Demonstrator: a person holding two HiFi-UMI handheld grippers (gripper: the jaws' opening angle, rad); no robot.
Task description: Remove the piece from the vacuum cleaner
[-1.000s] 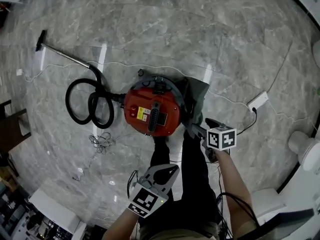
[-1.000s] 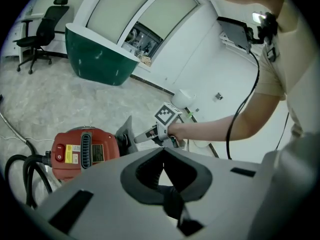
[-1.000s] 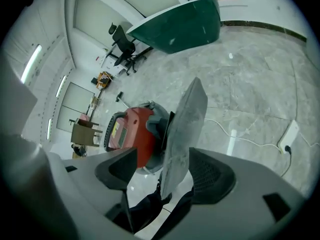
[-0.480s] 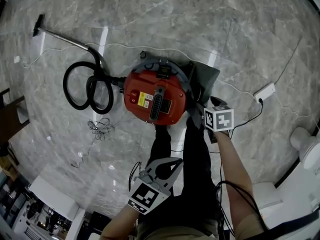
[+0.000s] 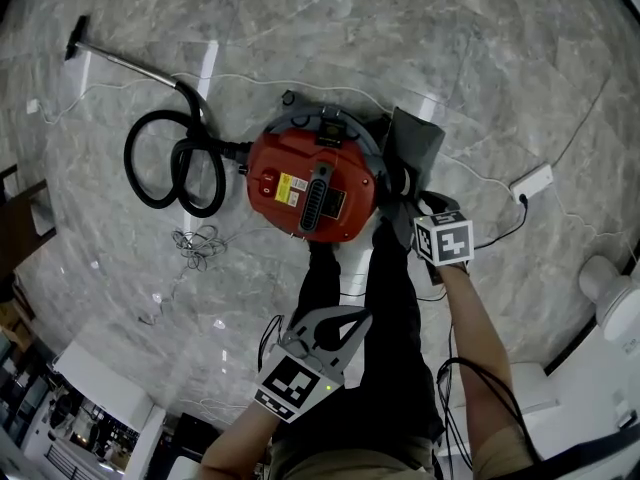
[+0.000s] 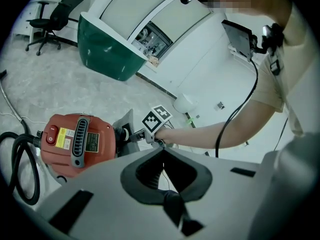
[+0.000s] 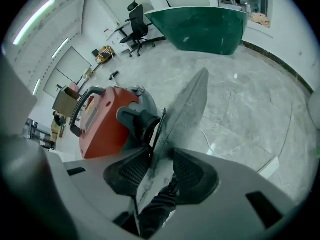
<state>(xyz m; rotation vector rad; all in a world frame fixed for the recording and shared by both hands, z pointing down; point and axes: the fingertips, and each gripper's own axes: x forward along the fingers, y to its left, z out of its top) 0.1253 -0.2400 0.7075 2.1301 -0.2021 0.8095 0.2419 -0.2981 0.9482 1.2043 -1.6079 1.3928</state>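
Observation:
A red vacuum cleaner (image 5: 310,186) (image 6: 77,141) (image 7: 97,121) stands on the marble floor, its black hose (image 5: 175,163) coiled at its left. A flat grey dust bag (image 5: 415,148) (image 7: 185,109) hangs on the black outlet pipe (image 7: 135,118) at its right side. My right gripper (image 5: 405,213) (image 7: 159,159) points steeply down beside the vacuum. Its jaws have just been closing, and the pads now press on the bag's lower edge from both sides. My left gripper (image 5: 355,315) (image 6: 161,151) is held back above the person's legs, shut and empty.
A metal wand (image 5: 130,65) runs from the hose to the far left. A loose cable bundle (image 5: 195,243) lies in front of the vacuum, and a white power strip (image 5: 530,181) lies at the right. A green counter (image 7: 205,29) and an office chair (image 6: 55,19) stand farther off.
My right gripper has come down and in toward the vacuum's right side, and its jaws have closed onto the grey bag. The left gripper has hardly moved.

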